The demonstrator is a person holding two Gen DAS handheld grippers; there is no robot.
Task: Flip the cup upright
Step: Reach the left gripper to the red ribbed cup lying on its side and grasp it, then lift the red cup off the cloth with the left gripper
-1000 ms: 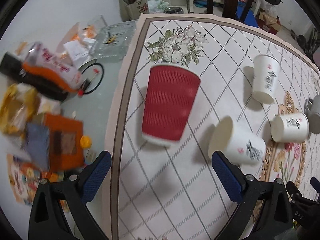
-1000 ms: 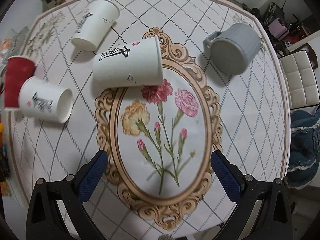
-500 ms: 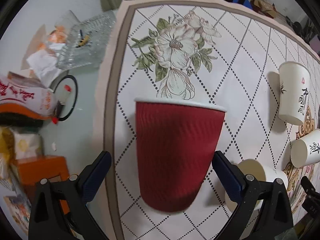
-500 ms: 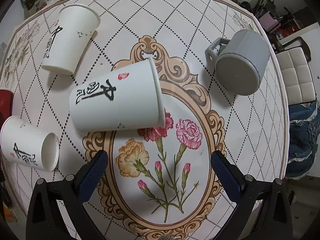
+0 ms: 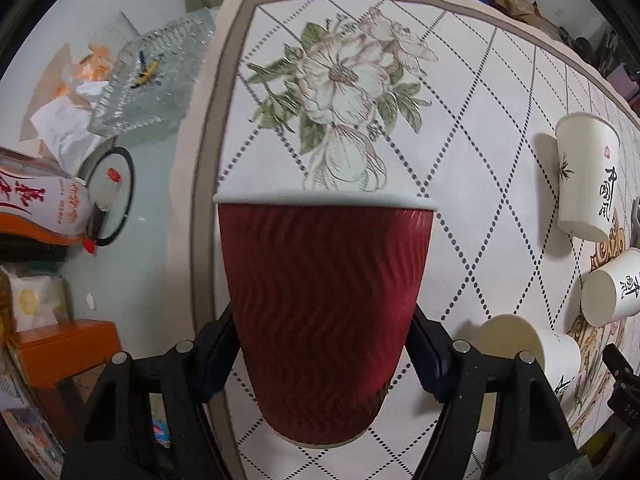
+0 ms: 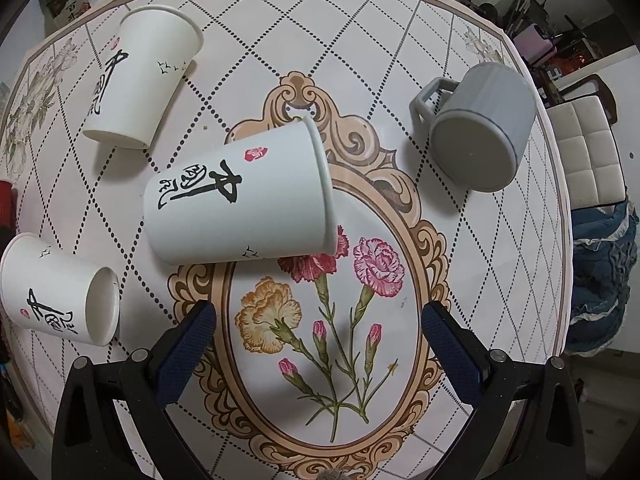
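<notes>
A red ribbed paper cup (image 5: 324, 320) with a white rim lies between the fingers of my left gripper (image 5: 324, 354), which are closed against its sides near the base. Its rim points away from me. My right gripper (image 6: 318, 344) is open and empty above the flower medallion. Just ahead of it a white paper cup with black calligraphy (image 6: 240, 204) lies on its side. Two more white cups (image 6: 140, 80) (image 6: 60, 292) lie on their sides to the left. A sliver of the red cup (image 6: 6, 204) shows at the left edge.
A grey mug (image 6: 484, 128) lies on its side at the right. The patterned mat (image 5: 460, 120) ends left of the red cup; beyond it are a glass dish (image 5: 148, 76), packets (image 5: 36, 208) and an orange box (image 5: 64, 352). A white chair (image 6: 588, 152) stands past the table.
My left gripper moved forward around the red cup and closed on its sides. My right gripper moved closer to the middle white cup and stayed open.
</notes>
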